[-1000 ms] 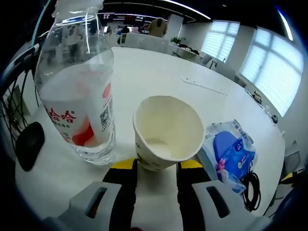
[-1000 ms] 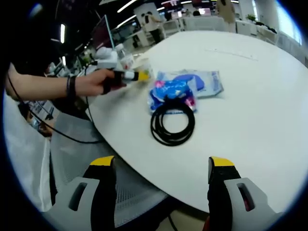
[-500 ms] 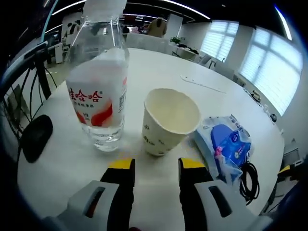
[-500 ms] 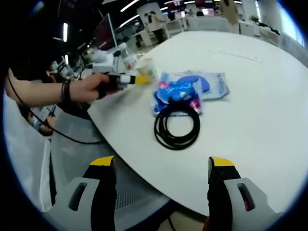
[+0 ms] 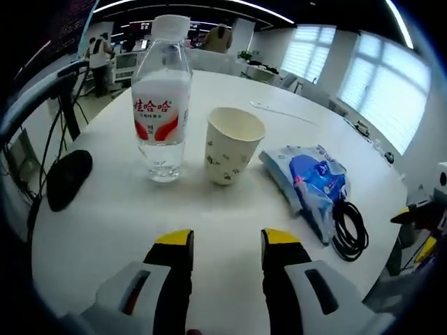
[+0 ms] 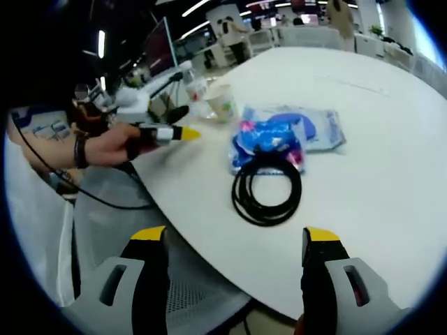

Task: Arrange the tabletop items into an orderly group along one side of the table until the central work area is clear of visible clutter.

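A clear water bottle (image 5: 162, 105) with a red and white label stands upright on the white round table (image 5: 209, 209). A paper cup (image 5: 232, 145) stands just right of it, then a blue plastic packet (image 5: 311, 185) and a black coiled cable (image 5: 349, 227). My left gripper (image 5: 227, 241) is open and empty, short of the cup. My right gripper (image 6: 236, 237) is open over the table's edge, short of the cable (image 6: 267, 188) and the packet (image 6: 269, 139). The right gripper view also shows the left gripper (image 6: 171, 132) held in a hand, the cup (image 6: 222, 103) and the bottle (image 6: 195, 87).
A black mouse (image 5: 68, 178) lies at the table's left edge. A thin white strip (image 5: 283, 113) lies farther across the table. A mesh chair (image 6: 119, 209) stands below the table's edge. Desks, monitors and people fill the room behind.
The left gripper has pulled back from the cup and bottle, which now stand farther off with more table in sight. The right gripper view has barely shifted.
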